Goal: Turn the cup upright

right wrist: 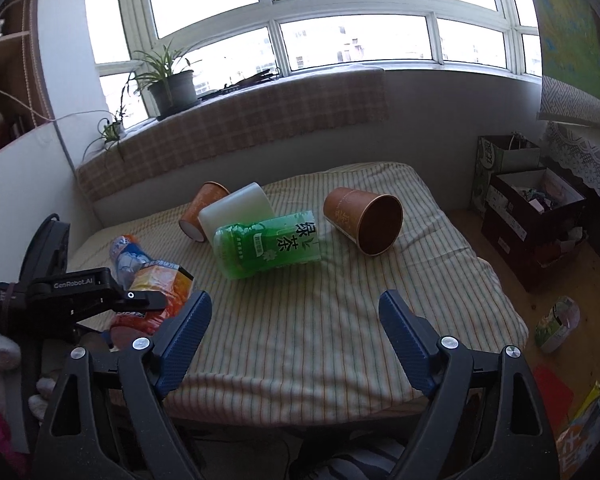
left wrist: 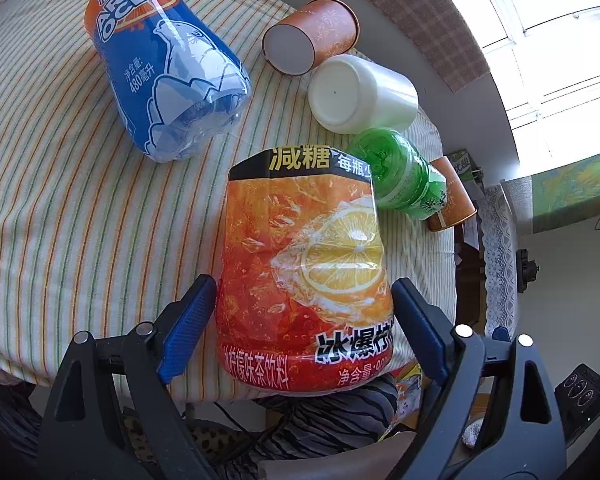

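Left wrist: left gripper (left wrist: pixel 304 308) jaws clamping orange cup (left wrist: pixel 304 276), right gripper (right wrist: pixel 296 320) wide, empty

Daylight floods in through the window (right wrist: pixel 340 12), whose panes are blown out to pure white in both views. The striped cloth (right wrist: pixel 340 320) is evenly lit, with soft shadows under the items. Fisheye bending is strong (black corners in all 4), and focus stays sharp centrally.
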### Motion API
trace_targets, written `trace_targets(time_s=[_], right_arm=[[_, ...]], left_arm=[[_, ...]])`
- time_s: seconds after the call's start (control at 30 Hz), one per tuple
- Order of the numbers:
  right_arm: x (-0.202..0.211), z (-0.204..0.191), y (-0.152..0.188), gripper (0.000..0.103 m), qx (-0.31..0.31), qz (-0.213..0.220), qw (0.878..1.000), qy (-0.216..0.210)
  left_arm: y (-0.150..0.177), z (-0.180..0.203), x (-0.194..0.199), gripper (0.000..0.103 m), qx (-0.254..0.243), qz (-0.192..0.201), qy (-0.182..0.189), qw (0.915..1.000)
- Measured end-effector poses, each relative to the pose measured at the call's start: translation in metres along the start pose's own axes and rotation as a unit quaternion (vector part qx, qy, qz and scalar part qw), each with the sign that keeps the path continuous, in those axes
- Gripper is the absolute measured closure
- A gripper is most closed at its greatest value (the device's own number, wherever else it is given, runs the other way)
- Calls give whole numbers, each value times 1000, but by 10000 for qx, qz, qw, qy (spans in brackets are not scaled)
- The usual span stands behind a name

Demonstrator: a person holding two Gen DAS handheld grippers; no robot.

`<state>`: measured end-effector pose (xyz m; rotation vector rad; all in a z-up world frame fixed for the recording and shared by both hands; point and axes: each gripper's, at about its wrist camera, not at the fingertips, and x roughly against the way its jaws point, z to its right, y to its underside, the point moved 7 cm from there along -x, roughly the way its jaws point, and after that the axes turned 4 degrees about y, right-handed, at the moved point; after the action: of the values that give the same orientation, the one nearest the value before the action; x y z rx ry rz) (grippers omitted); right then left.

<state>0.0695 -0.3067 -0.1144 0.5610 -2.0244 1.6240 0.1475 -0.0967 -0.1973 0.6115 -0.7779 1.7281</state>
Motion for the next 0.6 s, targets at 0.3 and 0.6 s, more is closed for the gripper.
trace_targets(time_s=[0.3, 0.6], right_arm=[[-38, -34, -4, 17, -174, -949, 9888, -1137], [-100, -89, 3, 17, -444, -2569, 9449, -1981]], left_arm=[[21, -12, 51, 12, -503, 119, -143, 9986], [47, -56, 126, 12, -746, 790, -864, 9903]])
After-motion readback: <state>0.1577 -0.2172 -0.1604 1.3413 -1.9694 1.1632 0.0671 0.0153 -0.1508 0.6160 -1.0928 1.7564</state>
